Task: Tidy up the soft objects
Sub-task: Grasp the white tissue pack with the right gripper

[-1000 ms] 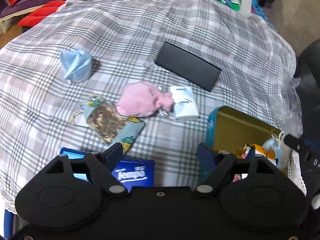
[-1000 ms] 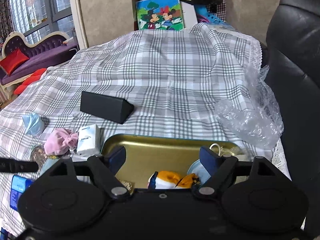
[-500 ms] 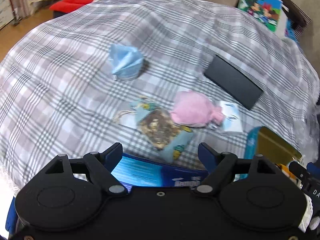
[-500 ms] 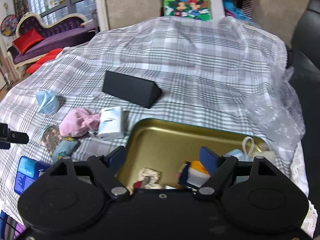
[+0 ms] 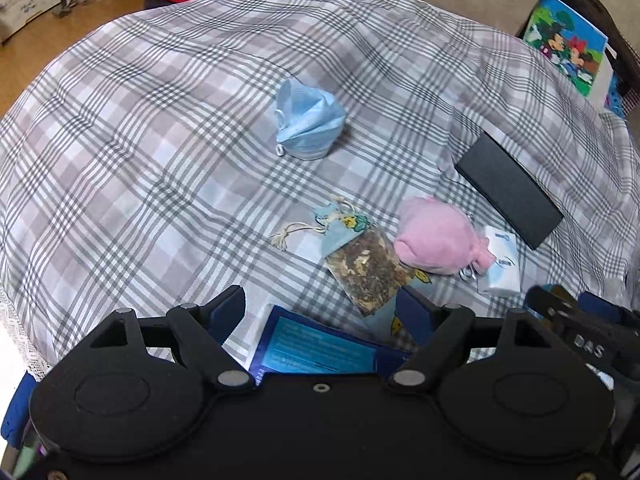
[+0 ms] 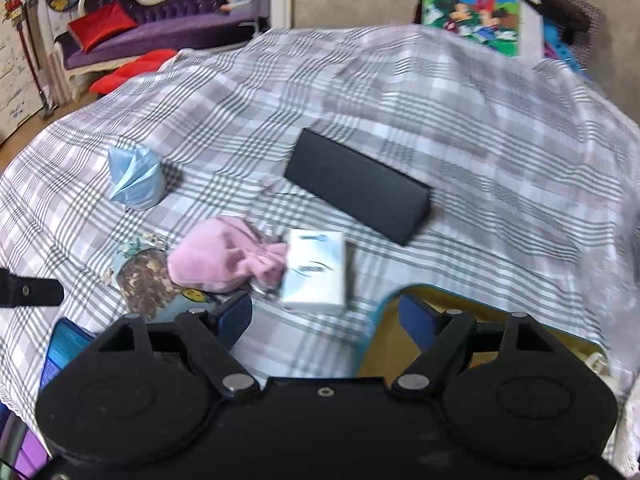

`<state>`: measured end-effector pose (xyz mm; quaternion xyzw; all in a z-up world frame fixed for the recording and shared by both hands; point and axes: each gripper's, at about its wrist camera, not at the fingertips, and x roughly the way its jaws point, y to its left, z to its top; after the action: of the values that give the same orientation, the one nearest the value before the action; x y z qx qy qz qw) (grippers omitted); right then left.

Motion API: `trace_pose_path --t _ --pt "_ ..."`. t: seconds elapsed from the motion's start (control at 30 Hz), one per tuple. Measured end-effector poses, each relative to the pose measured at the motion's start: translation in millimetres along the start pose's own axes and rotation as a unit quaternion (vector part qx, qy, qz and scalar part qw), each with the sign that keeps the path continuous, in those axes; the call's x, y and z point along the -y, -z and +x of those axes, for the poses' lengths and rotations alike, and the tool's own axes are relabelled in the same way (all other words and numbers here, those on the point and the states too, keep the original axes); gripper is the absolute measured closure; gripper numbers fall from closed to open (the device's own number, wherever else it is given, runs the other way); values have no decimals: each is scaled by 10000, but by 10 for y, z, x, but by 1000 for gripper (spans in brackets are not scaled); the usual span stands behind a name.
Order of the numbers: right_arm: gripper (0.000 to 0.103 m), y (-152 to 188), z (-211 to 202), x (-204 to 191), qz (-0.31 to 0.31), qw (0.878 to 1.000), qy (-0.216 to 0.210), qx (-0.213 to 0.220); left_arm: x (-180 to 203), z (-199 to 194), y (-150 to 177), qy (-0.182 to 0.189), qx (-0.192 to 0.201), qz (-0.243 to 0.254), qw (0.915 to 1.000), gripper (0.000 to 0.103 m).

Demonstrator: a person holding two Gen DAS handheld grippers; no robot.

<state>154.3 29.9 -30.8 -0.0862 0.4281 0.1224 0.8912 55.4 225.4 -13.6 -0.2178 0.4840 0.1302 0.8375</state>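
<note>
Between the spread fingers of the left claw (image 5: 320,306), in the left wrist view, lies the dark blue tissue pack (image 5: 316,346), flat on the plaid surface (image 5: 132,168) at its near edge. This claw is wide open and holds nothing. The pack sits directly below and just ahead of it, its long axis running roughly across the gap from finger to finger, so I judge a turn of the wrist may be needed to close on the short sides. Just beyond the right finger, a herb sachet (image 5: 366,270) lies on a printed blue pouch (image 5: 340,226), with the pink drawstring pouch (image 5: 438,240) touching its far right side and a white tissue pack (image 5: 500,264) next to that. The crumpled blue face mask (image 5: 310,124) stands well apart toward the middle, and the black case (image 5: 508,188) lies toward the right edge.

From the right wrist view, the right claw (image 6: 326,312) is also wide open and empty, hovering over the near edge beside the gold tray (image 6: 492,320), whose rim passes under its right finger. The white tissue pack (image 6: 316,272) lies just ahead of its left finger, long axis pointing away, touching the pink drawstring pouch (image 6: 220,260). The dark blue tissue pack (image 6: 66,344) shows only as a corner at the near left, far nearer the left claw. The sachet crowds that pack's right side and could be nudged.
</note>
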Motion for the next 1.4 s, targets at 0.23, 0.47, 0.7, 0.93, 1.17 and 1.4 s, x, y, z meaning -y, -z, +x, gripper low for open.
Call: trace_pose_path --t 0.23,0.47,0.7,0.93,1.17,1.4 --pt "23 -247 398 -22 167 9993 146 -289 -7 48 3 -74 -24 -53 10000 25" --pt "23 -290 751 41 55 9973 476 -550 30 95 15 -112 -68 -33 9999 25" --pt "23 -266 1072 -20 -98 9951 561 -804 82 122 19 -92 -108 32 9999 25" --pt "53 -228 1190 -22 -220 9954 286 -884 115 170 25 -117 -153 82 9998 25" --pt "53 -254 923 57 -39 9984 87 -563 135 177 32 -133 -124 138 9997 25" --pt "53 -113 275 215 366 9982 -476 2 127 214 11 -138 -106 87 9998 23"
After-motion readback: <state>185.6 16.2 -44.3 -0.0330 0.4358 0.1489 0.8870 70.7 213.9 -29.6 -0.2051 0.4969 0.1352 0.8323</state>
